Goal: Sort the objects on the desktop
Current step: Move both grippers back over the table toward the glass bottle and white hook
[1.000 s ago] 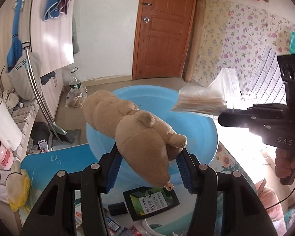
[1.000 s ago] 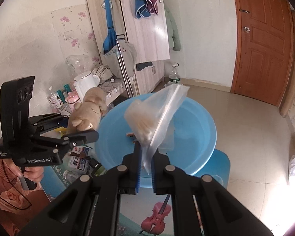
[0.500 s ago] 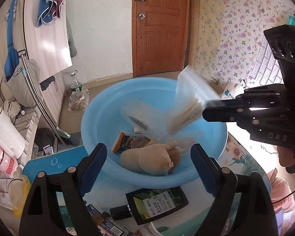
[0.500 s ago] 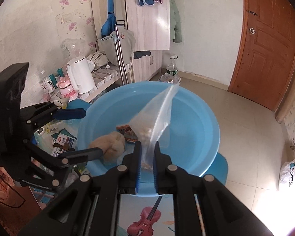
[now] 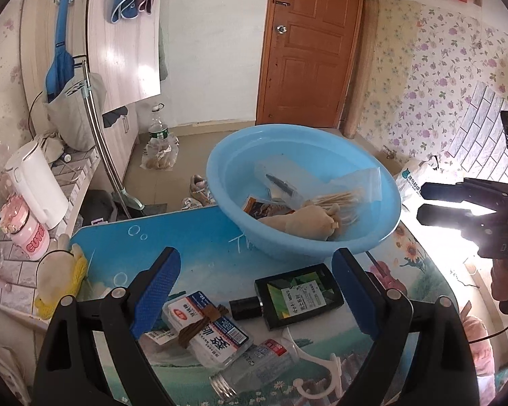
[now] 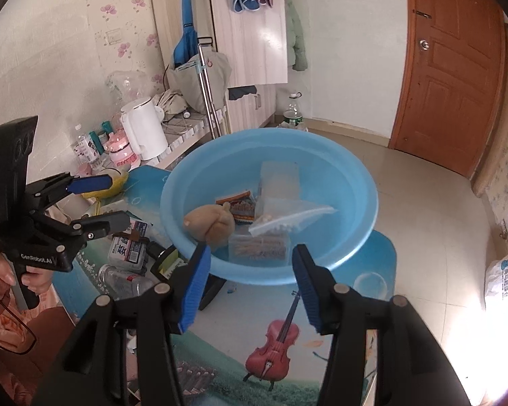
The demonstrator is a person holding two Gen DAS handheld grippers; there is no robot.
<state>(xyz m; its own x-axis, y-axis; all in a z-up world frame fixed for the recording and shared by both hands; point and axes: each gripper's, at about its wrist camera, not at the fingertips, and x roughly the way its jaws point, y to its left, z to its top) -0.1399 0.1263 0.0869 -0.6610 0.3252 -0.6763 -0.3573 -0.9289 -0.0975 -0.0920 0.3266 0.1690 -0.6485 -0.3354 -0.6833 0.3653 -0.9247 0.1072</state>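
The left gripper (image 5: 254, 291), marked "GenRobot.AI", is spread wide and empty; the right gripper (image 6: 250, 286), marked "DAS", has just been opening, nothing between its jaws. The plush (image 6: 209, 226) and bag (image 6: 289, 218) lie in the blue basin (image 6: 362, 182) on a violin-printed table (image 6: 274, 338). A pink cup (image 5: 30, 237) reads "CUTE".

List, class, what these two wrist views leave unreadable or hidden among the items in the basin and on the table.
- Plush toy, left view: the basin rim cuts off its underside.
- Flat black bottle, right view: mostly behind the right hand-held gripper; label unreadable.
- Clear bottle, left view: label print too small.
- Snack packet, right view: part covered by the toy.
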